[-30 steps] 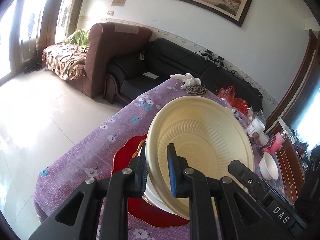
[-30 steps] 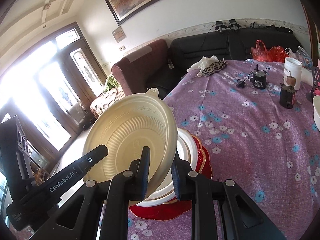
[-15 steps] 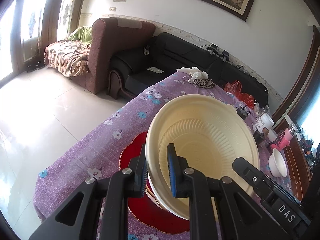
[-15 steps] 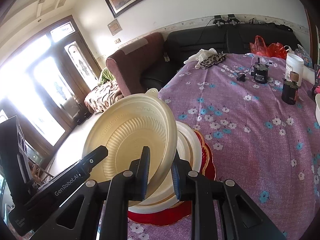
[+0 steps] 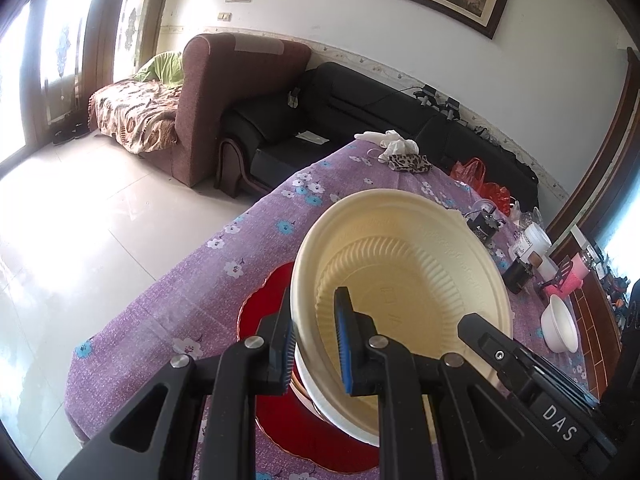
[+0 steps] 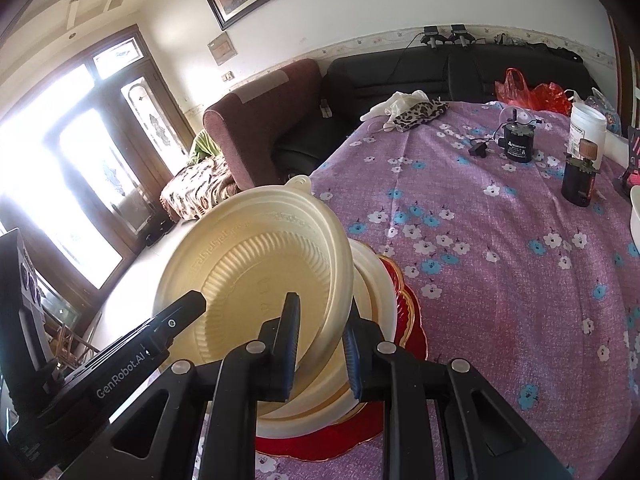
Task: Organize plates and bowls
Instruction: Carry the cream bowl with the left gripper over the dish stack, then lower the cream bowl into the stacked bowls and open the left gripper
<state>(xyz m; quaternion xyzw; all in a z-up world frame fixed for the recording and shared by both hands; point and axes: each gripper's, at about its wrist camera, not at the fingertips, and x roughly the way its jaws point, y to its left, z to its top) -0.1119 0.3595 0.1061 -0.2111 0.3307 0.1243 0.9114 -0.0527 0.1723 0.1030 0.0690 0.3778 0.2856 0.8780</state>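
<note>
A cream ribbed disposable bowl (image 5: 400, 264) (image 6: 248, 264) hangs tilted between both grippers, just above a white plate (image 5: 320, 396) (image 6: 376, 280) that lies on a red scalloped plate (image 5: 272, 304) (image 6: 412, 320). My left gripper (image 5: 314, 320) is shut on the bowl's left rim, one pad inside and one outside. My right gripper (image 6: 320, 332) is shut on the opposite rim in the same way. Each view also shows the other gripper's fingers (image 5: 480, 332) (image 6: 180, 312) at the far side of the bowl. The bowl hides most of the white plate.
The purple flowered tablecloth (image 6: 500, 260) carries a small white bowl (image 5: 560, 328), a pink cup (image 5: 576, 280), a black jar (image 6: 518, 142), a white tub (image 6: 587, 128), a dark bottle (image 6: 578, 184) and a leopard-print cloth (image 6: 420, 114). Sofas stand beyond the table's left edge.
The bowl, still held by both grippers, has sunk slightly toward the plates. Neither grip has changed.
</note>
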